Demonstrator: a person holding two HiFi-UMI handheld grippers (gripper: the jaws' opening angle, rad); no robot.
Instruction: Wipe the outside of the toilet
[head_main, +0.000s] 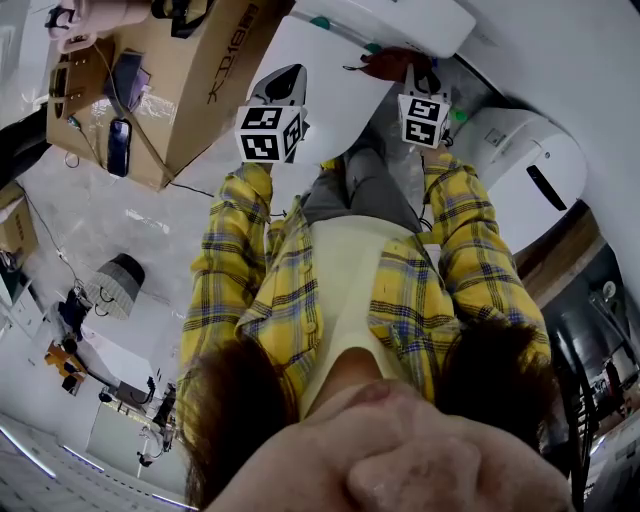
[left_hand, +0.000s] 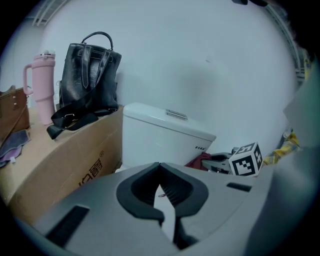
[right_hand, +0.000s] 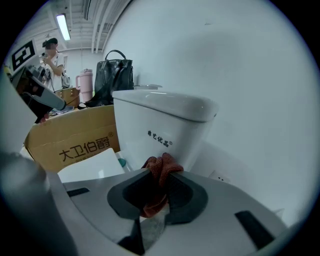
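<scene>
**A:** What is in front of you?

**B:** Your white ceramic toilet (right_hand: 165, 125) stands against the pale wall (right_hand: 240, 75), with its tank (left_hand: 160, 137) ahead of both claws. Beside it sits the brown cardboard box (right_hand: 75, 142) with printed characters. On that box you have a black leather handbag (left_hand: 90, 75) and, further along, a tall pink tumbler (left_hand: 42, 87).

**A:** And the claws?

**B:** Your right claw (right_hand: 161, 176) is clamped on a crumpled red cloth (right_hand: 160, 167), which bunches up between the jaws. You hold it near the tank's side, under the small dark lettering. I can't tell whether it touches. Your left claw (left_hand: 160, 167) has its jaws together with nothing in them, and it points towards the tank.
</scene>
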